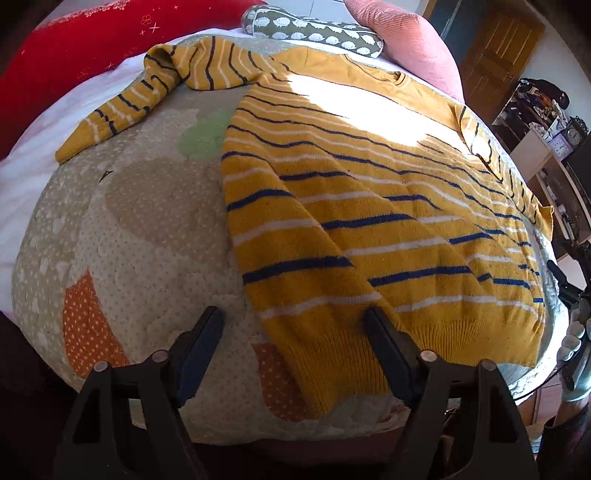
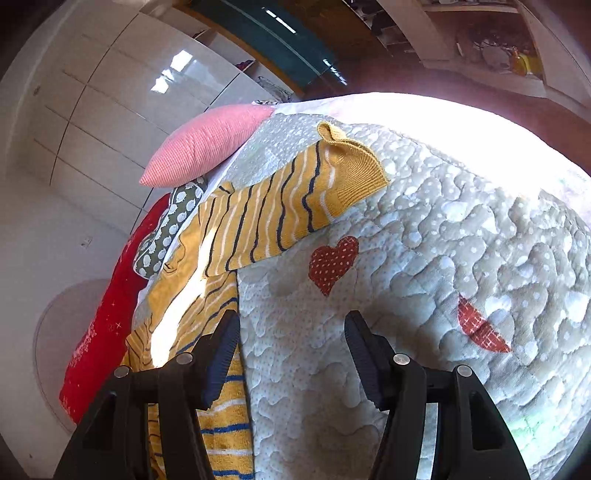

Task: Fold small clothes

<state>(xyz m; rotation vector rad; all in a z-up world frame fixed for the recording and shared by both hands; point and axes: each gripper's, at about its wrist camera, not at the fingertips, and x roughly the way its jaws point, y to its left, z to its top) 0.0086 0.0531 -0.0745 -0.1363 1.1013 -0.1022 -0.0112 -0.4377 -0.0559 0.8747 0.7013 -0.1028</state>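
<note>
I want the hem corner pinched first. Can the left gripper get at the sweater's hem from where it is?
Probably yes. The left gripper is open, and the sweater hem corner lies flat on the quilt between its fingers, with nothing over it.

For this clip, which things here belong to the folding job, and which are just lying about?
Job:
striped sweater
left tongs, open
right tongs, open

Lying about:
pink pillow
red blanket
sheep-print cushion
quilt

Pink pillow (image 1: 406,40) (quilted bedspread (image 1: 147,236) beneath)
</note>
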